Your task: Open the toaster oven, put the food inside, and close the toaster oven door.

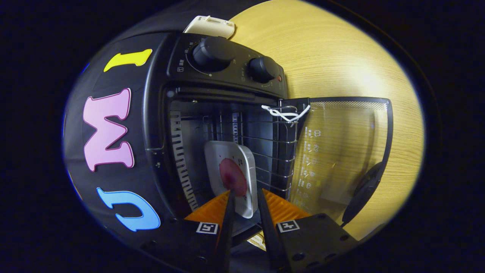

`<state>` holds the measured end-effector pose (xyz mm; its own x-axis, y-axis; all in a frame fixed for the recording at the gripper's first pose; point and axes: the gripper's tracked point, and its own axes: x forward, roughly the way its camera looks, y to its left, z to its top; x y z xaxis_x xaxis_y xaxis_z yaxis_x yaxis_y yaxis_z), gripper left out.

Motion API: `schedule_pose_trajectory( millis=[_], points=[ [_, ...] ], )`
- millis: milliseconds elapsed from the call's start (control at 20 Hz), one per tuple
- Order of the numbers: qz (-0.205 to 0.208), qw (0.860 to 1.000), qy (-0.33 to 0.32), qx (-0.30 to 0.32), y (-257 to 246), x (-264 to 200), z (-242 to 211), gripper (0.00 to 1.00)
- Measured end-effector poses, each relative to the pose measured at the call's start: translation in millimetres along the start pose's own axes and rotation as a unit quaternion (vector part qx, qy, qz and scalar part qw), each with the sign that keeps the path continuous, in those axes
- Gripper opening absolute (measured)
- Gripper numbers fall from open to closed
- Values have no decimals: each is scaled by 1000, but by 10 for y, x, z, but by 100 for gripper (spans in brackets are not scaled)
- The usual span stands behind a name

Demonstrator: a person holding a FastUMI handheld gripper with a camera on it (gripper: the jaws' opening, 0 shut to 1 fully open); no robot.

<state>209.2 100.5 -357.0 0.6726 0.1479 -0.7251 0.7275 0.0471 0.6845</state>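
1. We see the oven [227, 68] on the counter [341, 57] with its glass door [341, 151] swung open.
2. The tray [231, 167] with the food [232, 176] sits on the rack [273, 151] inside.
3. Our fingers [229, 212] straddle the tray's near edge; we cannot tell whether they press it.

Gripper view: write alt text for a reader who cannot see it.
A toaster oven stands with its glass door open, and a white tray holding a round reddish piece of food sits on the wire rack inside. The gripper fingers straddle the tray's near edge.
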Motion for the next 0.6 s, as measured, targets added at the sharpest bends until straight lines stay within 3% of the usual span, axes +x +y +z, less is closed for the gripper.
schedule_pose_trajectory(
  millis=[100, 200, 350, 500, 600],
  points=[
    [-2, 999, 18, -42, -70, -182, -71, 42],
    [1, 991, 28, -131, -169, -404, -124, 48],
    [9, 968, 39, -247, -331, -748, -142, 97],
    [18, 943, 55, -329, -469, -985, -232, 97],
    [14, 904, 68, -421, -663, -1106, -309, 99]
  ],
)
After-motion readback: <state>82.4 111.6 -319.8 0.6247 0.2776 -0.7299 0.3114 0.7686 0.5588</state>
